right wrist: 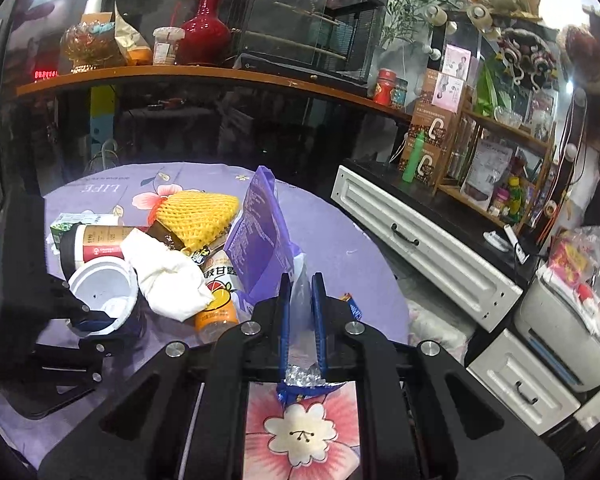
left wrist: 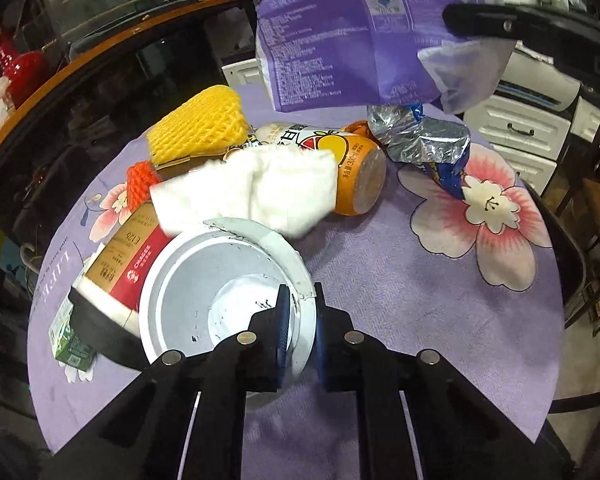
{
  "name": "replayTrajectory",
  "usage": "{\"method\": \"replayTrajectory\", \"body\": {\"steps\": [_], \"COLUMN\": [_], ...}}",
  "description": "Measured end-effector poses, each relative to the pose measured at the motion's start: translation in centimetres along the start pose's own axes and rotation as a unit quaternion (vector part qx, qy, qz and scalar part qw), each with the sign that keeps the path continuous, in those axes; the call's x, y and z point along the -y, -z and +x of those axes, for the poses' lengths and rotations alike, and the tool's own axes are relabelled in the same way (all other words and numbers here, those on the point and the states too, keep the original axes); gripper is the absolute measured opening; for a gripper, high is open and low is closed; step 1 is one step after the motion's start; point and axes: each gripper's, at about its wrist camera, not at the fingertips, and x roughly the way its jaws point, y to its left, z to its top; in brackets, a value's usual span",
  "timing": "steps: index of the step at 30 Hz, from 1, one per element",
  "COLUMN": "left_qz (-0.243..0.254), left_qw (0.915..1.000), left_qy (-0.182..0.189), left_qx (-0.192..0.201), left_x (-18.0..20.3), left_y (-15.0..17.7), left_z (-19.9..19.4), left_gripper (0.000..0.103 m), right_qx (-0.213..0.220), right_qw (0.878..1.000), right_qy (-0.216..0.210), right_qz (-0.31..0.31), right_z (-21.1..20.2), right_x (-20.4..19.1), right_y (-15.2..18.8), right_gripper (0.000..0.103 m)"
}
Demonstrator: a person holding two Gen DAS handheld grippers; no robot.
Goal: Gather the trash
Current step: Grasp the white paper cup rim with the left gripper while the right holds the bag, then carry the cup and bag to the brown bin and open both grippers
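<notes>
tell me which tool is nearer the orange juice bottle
Left, though not by much. The left tool is clamped on the white cup's rim just in front of the orange juice bottle. The right tool holds the purple bag lifted above it.

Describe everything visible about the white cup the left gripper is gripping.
The white cup looks like thin plastic or paper, round, empty, its inside scuffed with dark flecks. It is tipped, mouth toward the left wrist camera. The left gripper pinches its rim wall. A white tissue overlaps its far edge; a red-and-tan cup lies beside it.
</notes>
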Motion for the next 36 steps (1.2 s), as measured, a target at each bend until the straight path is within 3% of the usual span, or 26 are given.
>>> {"method": "replayTrajectory", "body": {"steps": [6, 11, 16, 22, 29, 33, 36], "left_qz": [-0.05, -0.107, -0.122, -0.113, -0.071, -0.04, -0.018], "left_qw": [0.9977, 0.9902, 0.9844, 0.9776, 0.9673, 0.9633, 0.9616], "left_qy": [0.016, 0.06, 0.091, 0.134, 0.2, 0.224, 0.24], "left_qx": [0.043, 0.066, 0.087, 0.117, 0.139, 0.142, 0.131], "left_x": [-0.6, -1.0, 0.1, 3.8, 11.7, 16.6, 20.7], "left_y": [1.5, 3.3, 3.4, 1.4, -2.6, -4.7, -6.1], "left_z": [-2.7, -4.9, -6.6, -8.2, -8.5, -8.0, -6.6], "left_gripper": [0.008, 0.008, 0.008, 0.008, 0.008, 0.008, 0.008], "right_qx": [0.004, 0.013, 0.029, 0.03, -0.037, -0.106, -0.163], "right_qw": [1.0, 0.999, 0.996, 0.992, 0.975, 0.962, 0.948], "right_qy": [-0.003, -0.011, -0.004, 0.048, 0.134, 0.159, 0.155], "right_qz": [0.011, 0.038, 0.079, 0.117, 0.172, 0.195, 0.223], "right_z": [-0.9, -2.6, -5.4, -8.5, -9.4, -7.9, -5.6], "right_x": [0.1, 1.1, 3.7, 8.8, 15.6, 18.1, 19.1], "right_y": [1.2, 2.5, 4.1, 7.1, 14.1, 19.4, 23.9], "right_gripper": [0.011, 0.011, 0.011, 0.011, 0.011, 0.011, 0.011]}}
